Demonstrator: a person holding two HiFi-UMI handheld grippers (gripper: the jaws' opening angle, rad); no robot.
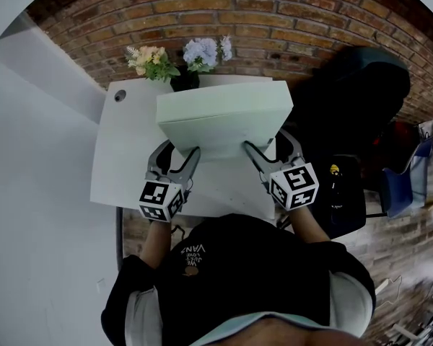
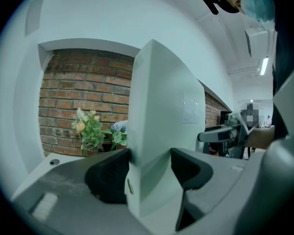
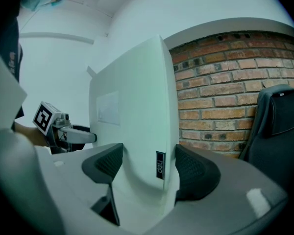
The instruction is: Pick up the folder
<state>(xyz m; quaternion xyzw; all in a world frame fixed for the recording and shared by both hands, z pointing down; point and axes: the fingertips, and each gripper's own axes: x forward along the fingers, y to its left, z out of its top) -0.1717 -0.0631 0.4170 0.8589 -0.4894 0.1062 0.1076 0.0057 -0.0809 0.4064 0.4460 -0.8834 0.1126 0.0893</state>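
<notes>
The folder (image 1: pixel 224 117) is a thick, pale green-white box file. Both grippers hold it by its near edge over the white table (image 1: pixel 123 157). My left gripper (image 1: pixel 179 150) is shut on the folder's near left corner. My right gripper (image 1: pixel 267 144) is shut on its near right corner. In the left gripper view the folder (image 2: pixel 161 121) stands between the dark pads of the left gripper (image 2: pixel 149 168). The right gripper view shows the folder (image 3: pixel 132 126), with a small dark label on its spine, clamped in the right gripper (image 3: pixel 149 168). The left gripper (image 3: pixel 63 131) shows beyond it.
Two flower bunches (image 1: pixel 153 61) (image 1: pixel 206 51) stand at the table's far edge, against a brick wall (image 1: pixel 274 13). A black office chair (image 1: pixel 353 99) is on the right of the table. A white wall (image 1: pixel 29 193) runs along the left. A blue object (image 1: pixel 404 186) lies at the far right.
</notes>
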